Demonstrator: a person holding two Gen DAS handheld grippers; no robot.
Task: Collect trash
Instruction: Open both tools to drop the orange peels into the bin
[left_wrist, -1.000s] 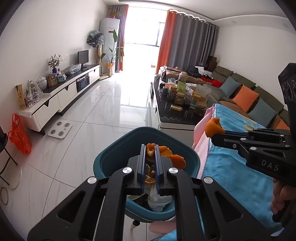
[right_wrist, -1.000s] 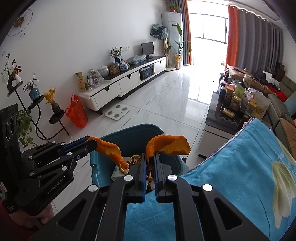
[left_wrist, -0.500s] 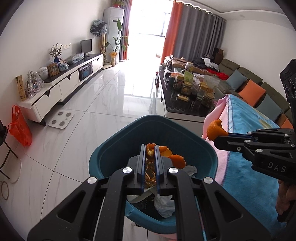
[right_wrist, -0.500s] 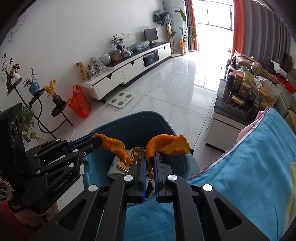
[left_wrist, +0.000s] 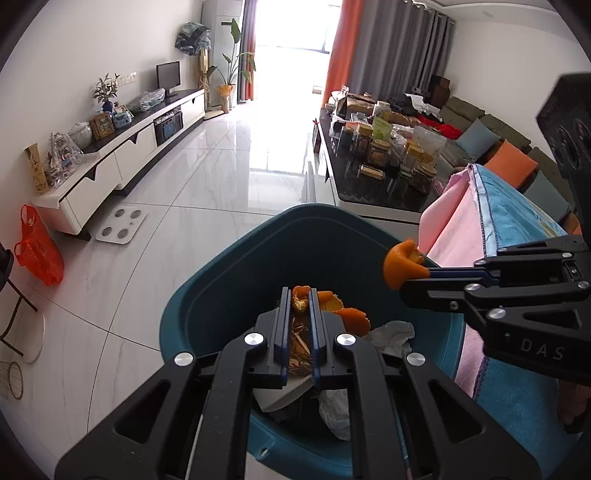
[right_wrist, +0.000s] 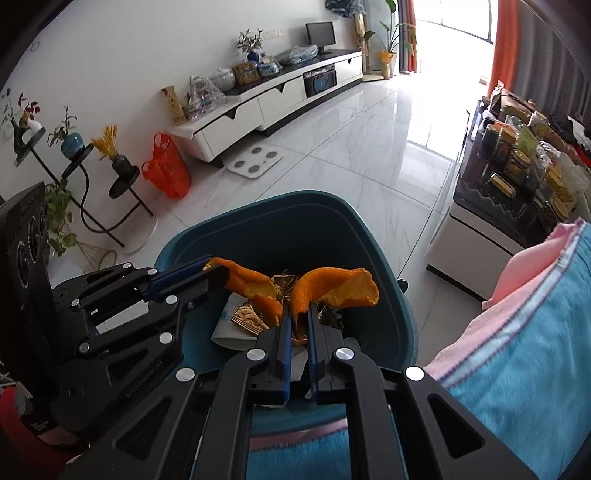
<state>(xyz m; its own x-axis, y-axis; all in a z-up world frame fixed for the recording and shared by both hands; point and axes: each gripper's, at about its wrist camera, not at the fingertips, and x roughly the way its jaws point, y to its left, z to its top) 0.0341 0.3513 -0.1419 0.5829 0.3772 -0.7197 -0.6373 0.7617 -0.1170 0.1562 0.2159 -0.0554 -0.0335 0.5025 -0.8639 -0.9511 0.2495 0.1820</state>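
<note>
Two orange peels above the open teal bin: one peel strip clamped in the left gripper, one curled peel clamped in the right gripper; below both tips, tissue, gold wrappers and more peel in the bin; to the right, blue towel over pink cloth.

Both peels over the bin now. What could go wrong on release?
1. The right hand-held gripper holds its orange peel near the bin side by the blue towel; it might drop on the cloth.
2. The left hand-held gripper's curled peel could cling to a pad on opening.
</note>
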